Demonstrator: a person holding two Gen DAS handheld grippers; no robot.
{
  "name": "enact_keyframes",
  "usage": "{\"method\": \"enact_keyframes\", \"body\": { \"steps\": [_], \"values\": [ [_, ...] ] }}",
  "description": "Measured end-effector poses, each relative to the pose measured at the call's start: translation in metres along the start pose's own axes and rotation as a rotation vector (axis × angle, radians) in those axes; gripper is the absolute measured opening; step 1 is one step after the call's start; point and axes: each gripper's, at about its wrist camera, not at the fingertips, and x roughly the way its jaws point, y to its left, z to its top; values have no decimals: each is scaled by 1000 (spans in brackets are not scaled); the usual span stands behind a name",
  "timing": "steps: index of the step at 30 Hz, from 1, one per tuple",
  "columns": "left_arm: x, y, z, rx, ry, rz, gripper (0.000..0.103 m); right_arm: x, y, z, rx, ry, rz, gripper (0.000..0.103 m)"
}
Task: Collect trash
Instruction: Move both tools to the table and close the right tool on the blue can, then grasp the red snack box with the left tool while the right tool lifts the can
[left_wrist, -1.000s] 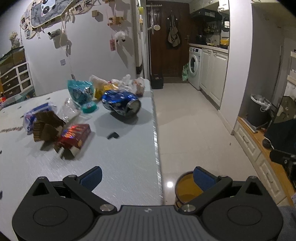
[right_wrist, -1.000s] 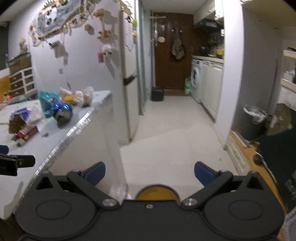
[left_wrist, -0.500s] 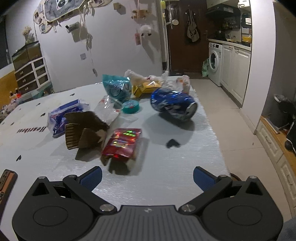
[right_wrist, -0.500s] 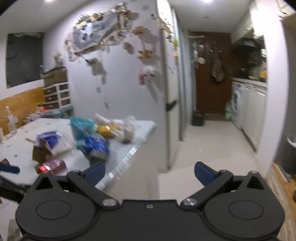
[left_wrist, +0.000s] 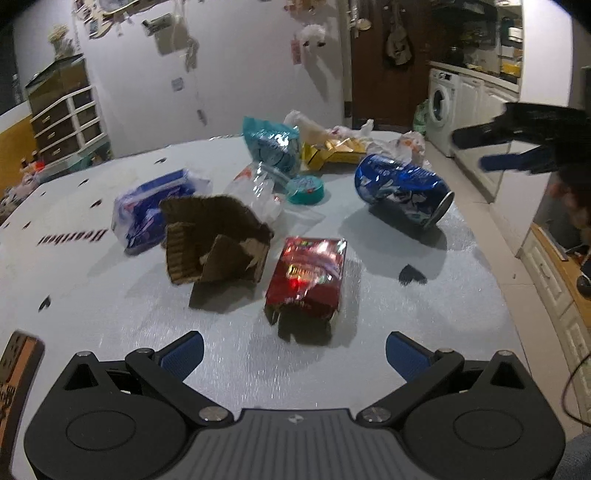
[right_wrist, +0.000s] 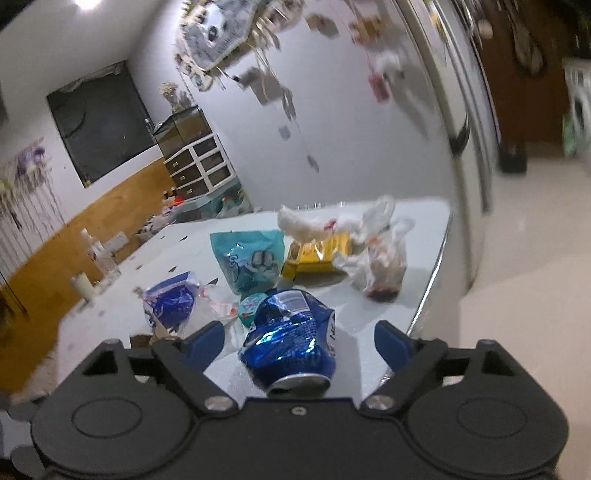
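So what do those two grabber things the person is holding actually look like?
Each hand-held gripper, left and right, is matte black plastic: two angled linkage arms with silver pivot screws, round disc housings either side, a ribbed grey centre plate, and blue pads on the fingertips. No cables show.

My left gripper tilts downward with its jaws spread wide and nothing between them; my right gripper slopes gently down, jaws closing, pads touching nothing

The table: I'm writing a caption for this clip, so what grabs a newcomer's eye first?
A crushed blue can lies on its side near the table's right edge, between the closing jaws of the right gripper, not yet pinched. Nearer the left gripper sit a shiny red packet and torn brown cardboard.
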Motion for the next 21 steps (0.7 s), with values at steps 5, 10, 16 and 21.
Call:
{"method": "enact_keyframes", "body": {
  "steps": [5, 10, 16, 21],
  "values": [
    [12, -1, 17, 77, -21, -79, 101, 30, -37, 3, 173, 55, 128, 81],
    [39, 2, 37, 64, 47, -172, 93, 51, -65, -2, 317, 87, 271, 70],
    [70, 2, 42, 61, 123, -186, 85, 83, -72, -4, 352, 169, 337, 55],
    [78, -2, 43, 73, 139, -172, 78, 99, -60, -3, 319, 225, 384, 45]
  ]
}}
